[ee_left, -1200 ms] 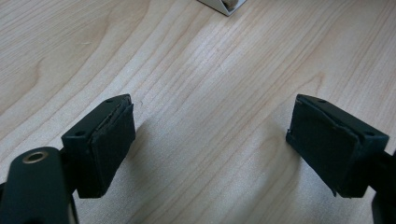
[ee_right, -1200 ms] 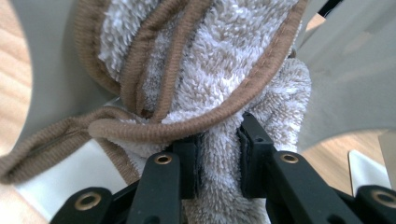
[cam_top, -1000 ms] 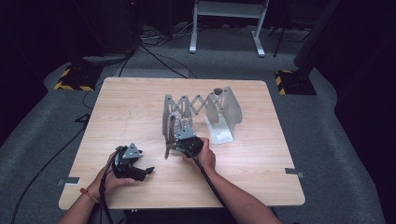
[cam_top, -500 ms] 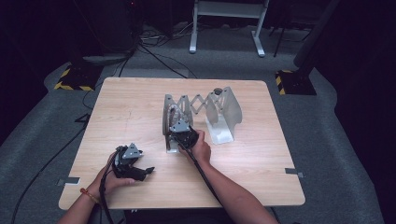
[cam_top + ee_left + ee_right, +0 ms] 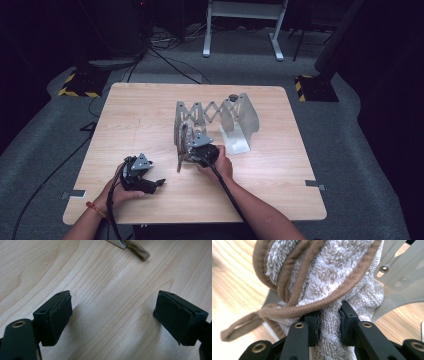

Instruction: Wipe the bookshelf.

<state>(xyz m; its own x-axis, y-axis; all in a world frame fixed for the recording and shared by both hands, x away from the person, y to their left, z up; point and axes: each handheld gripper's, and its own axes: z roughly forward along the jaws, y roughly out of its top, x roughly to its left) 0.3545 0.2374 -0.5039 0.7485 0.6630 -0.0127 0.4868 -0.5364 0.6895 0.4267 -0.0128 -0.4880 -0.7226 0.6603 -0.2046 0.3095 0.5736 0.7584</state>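
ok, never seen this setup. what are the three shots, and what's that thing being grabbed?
A person sits at a wooden table with a hand-held two-jaw gripper in each hand. The high view looks down from above; the other two cameras ride on the grippers, looking along their black jaws. On the table stands a grey folding rack. The right gripper is shut on a white towel with brown edging at the rack. The left gripper rests open near the table's front, its jaws wide apart over bare wood.
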